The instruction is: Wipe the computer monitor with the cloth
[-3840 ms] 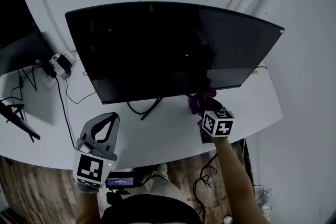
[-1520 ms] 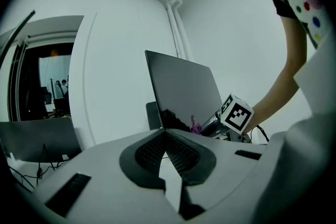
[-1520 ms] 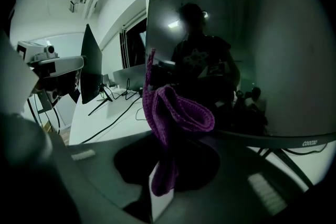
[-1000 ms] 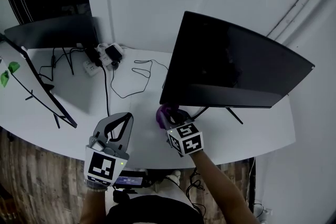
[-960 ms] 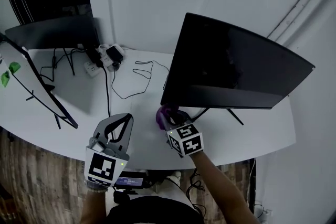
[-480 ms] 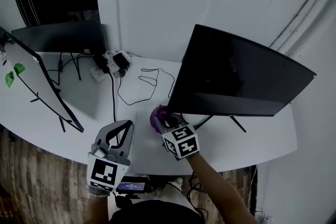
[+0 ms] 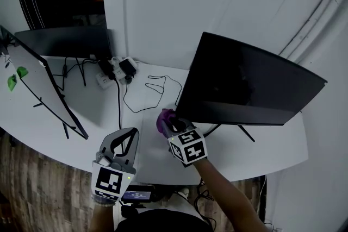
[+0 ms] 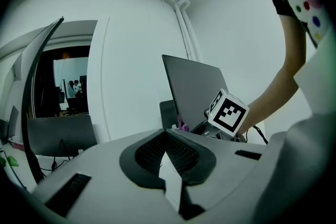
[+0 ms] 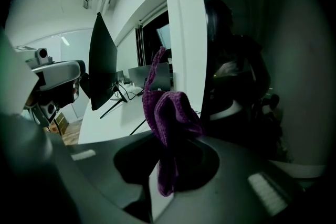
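Observation:
A wide black computer monitor point(image 7: 250, 81) stands on the white desk point(image 7: 103, 117), screen dark. My right gripper point(image 7: 169, 123) is shut on a purple knitted cloth point(image 7: 163, 118), held at the monitor's lower left corner. In the right gripper view the cloth point(image 9: 167, 118) bunches up between the jaws beside the dark screen point(image 9: 252, 60). My left gripper point(image 7: 124, 141) hovers over the desk's front edge, jaws together with nothing between them. In the left gripper view the monitor point(image 8: 194, 89) shows edge-on behind the right gripper's marker cube point(image 8: 228, 112).
A second thin monitor point(image 7: 46, 92) stands at the left, another dark screen point(image 7: 65, 43) behind it. A power strip with plugs point(image 7: 117, 70) and loose black cables point(image 7: 147, 89) lie on the desk at the back. Wooden floor point(image 7: 32, 193) shows below.
The view has swung left since the earliest frame. My right gripper with the cloth has moved from the monitor's lower right to its lower left corner. The left gripper has barely moved.

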Available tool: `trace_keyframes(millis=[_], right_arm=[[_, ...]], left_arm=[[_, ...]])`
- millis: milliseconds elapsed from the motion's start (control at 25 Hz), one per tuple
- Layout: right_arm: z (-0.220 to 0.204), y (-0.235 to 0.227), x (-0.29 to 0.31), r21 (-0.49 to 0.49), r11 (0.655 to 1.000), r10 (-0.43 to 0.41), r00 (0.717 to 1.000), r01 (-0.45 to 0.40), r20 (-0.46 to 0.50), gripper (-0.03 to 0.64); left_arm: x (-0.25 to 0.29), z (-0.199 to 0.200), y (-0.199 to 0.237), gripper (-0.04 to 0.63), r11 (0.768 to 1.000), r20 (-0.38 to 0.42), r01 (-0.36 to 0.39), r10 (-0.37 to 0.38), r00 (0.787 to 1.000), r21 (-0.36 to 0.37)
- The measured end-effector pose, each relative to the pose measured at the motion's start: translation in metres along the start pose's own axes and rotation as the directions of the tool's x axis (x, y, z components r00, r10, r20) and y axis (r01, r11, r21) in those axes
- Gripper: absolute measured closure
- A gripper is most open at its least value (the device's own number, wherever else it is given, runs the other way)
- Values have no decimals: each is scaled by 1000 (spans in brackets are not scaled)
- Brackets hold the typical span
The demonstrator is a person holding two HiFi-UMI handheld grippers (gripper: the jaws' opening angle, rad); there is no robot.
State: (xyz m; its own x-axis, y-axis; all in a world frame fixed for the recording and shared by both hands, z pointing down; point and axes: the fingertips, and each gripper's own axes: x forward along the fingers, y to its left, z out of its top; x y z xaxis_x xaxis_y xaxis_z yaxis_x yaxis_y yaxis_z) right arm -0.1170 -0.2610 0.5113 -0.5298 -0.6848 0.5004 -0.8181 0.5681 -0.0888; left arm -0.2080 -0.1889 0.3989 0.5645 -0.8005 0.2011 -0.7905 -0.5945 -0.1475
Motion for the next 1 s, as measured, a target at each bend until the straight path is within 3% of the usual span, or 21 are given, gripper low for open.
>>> trace_keyframes(millis=[400,1000], right_arm=[[17,-8,-19,-22,1000,-3,1000,4,30,557],[88,-15,-61,-10,1000,-5,981,7,196,557]], left_arm=[[5,13,-13,591,1000,27,7,-7,1000,3],[12,30,-32,591,1000,48,3,-4,999,22]])
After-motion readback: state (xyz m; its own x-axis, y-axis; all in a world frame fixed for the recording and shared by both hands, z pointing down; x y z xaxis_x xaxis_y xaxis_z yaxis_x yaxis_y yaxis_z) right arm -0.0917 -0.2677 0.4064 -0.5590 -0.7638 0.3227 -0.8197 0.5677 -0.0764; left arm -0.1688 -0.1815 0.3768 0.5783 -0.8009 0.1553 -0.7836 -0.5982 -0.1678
